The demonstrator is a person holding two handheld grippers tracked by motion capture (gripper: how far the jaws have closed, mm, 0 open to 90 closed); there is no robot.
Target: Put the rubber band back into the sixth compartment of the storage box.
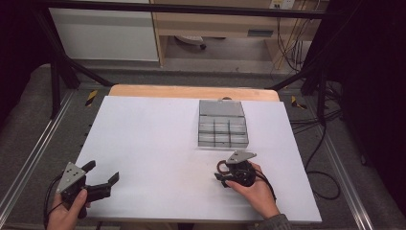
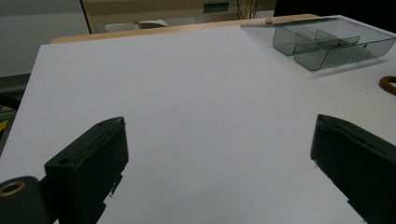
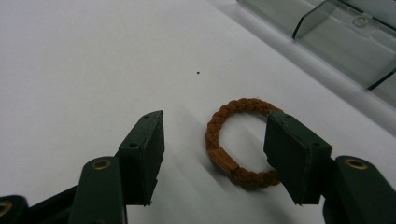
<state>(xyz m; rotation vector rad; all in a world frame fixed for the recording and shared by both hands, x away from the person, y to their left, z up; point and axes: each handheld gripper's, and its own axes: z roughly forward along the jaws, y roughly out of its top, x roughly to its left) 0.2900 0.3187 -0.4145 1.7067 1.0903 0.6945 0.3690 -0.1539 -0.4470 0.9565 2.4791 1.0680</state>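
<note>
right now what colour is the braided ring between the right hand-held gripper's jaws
Rusty orange-brown braided ring, with a small tan tag; the right gripper view shows it best.

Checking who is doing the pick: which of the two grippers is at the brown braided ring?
The right gripper: the braided ring lies between its fingers. The left gripper hangs open over bare table.

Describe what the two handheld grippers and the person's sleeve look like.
Both the left gripper and right gripper are black, with blocky jaws, brass-coloured pivot rivets, a grey three-cornered plate on top and a trailing black cable. A grey sleeve covers the right wrist.
</note>
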